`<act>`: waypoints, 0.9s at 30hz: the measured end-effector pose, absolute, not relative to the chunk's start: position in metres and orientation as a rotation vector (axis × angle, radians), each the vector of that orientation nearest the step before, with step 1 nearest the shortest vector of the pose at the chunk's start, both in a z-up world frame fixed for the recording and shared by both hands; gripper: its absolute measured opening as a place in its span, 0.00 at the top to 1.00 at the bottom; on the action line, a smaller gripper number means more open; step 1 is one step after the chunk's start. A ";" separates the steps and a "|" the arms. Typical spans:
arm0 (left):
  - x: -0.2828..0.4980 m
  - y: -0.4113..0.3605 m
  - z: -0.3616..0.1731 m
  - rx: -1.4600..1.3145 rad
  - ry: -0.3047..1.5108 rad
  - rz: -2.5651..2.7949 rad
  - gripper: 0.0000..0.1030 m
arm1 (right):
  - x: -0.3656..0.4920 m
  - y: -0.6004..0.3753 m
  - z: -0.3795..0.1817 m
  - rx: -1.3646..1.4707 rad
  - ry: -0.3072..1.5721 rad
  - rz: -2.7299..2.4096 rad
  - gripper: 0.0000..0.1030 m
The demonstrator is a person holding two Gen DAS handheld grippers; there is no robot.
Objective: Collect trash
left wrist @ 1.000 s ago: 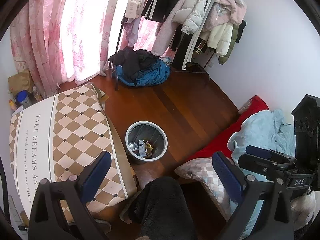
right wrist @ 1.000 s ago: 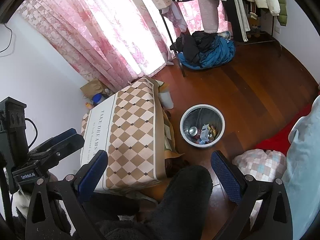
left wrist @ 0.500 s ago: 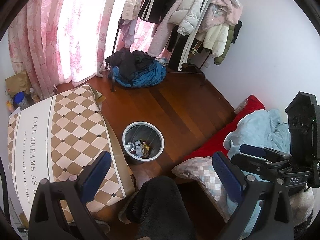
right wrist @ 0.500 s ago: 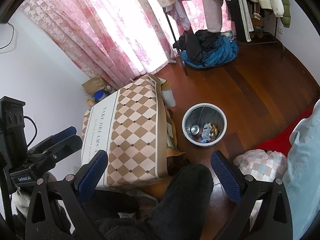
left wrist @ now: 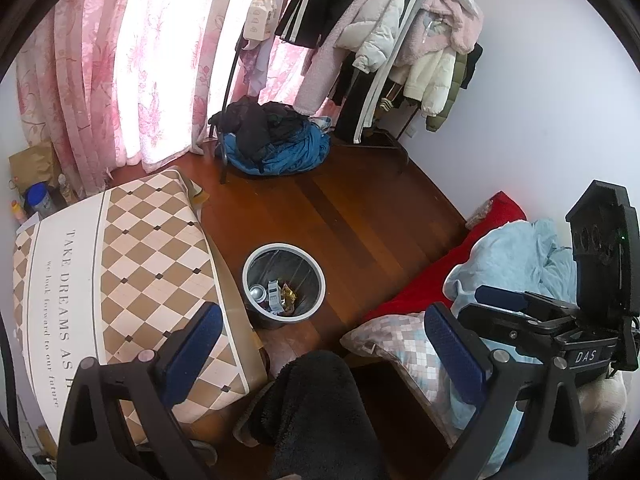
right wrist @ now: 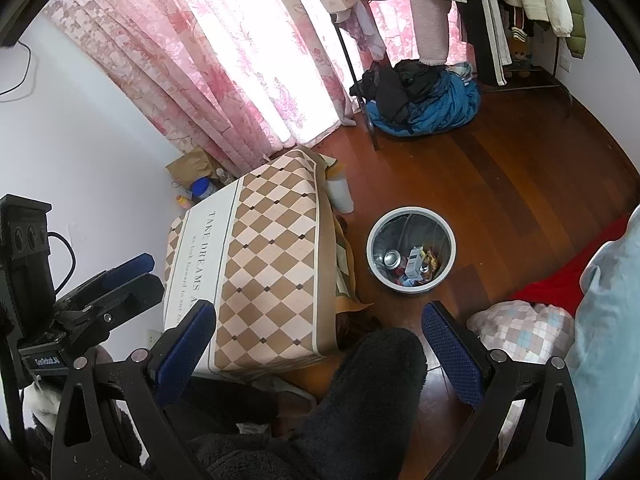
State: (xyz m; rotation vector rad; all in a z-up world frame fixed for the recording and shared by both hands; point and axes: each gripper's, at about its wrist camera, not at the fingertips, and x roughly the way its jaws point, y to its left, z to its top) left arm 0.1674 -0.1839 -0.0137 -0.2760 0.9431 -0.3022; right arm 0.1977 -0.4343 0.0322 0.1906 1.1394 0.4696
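A grey round trash bin point(left wrist: 256, 258) stands on the wooden floor beside a low table; it also shows in the right wrist view point(right wrist: 412, 214). Inside lie a metal can point(left wrist: 256, 292), a small carton point(right wrist: 415, 262) and wrappers. My left gripper point(left wrist: 324, 336) is open and empty, held high above the floor, and it appears at the left of the right wrist view point(right wrist: 120, 276). My right gripper point(right wrist: 320, 336) is open and empty, and it appears at the right of the left wrist view point(left wrist: 508, 304).
A low table point(left wrist: 132, 256) with a checkered cloth stands left of the bin. A clothes rack point(left wrist: 360, 40) and a pile of clothes point(left wrist: 276, 144) are at the back. A red blanket point(left wrist: 440, 276), a pillow point(left wrist: 400, 344) and my dark-sleeved leg point(left wrist: 316, 412) are nearby.
Both grippers have risen and drawn back a little, so the bin and table look smaller and farther. Both stay open and empty.
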 end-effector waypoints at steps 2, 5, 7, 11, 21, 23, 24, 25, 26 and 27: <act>0.167 -0.183 -0.013 -0.277 0.944 -0.302 0.00 | 0.198 -0.434 0.034 0.185 1.138 0.471 0.00; 0.167 -0.183 -0.013 -0.275 0.944 -0.303 0.00 | 0.197 -0.434 0.034 0.185 1.139 0.471 0.00; 0.167 -0.183 -0.013 -0.276 0.943 -0.301 0.00 | 0.197 -0.434 0.034 0.184 1.139 0.471 0.00; 0.167 -0.182 -0.014 -0.276 0.943 -0.302 0.00 | 0.197 -0.432 0.034 0.185 1.137 0.470 0.00; 0.166 -0.180 -0.014 -0.276 0.943 -0.303 0.00 | 0.196 -0.431 0.035 0.183 1.136 0.471 0.00; 0.166 -0.178 -0.014 -0.274 0.939 -0.301 0.00 | 0.196 -0.430 0.036 0.182 1.136 0.472 0.00; 0.167 -0.177 -0.013 -0.275 0.937 -0.299 0.00 | 0.197 -0.430 0.037 0.180 1.136 0.474 0.00; 0.167 -0.176 -0.013 -0.277 0.936 -0.297 0.00 | 0.196 -0.430 0.037 0.177 1.136 0.477 0.00; 0.166 -0.175 -0.013 -0.278 0.936 -0.299 0.00 | 0.196 -0.430 0.038 0.176 1.136 0.476 0.00; 0.166 -0.175 -0.013 -0.278 0.937 -0.299 0.00 | 0.196 -0.429 0.037 0.178 1.135 0.475 0.00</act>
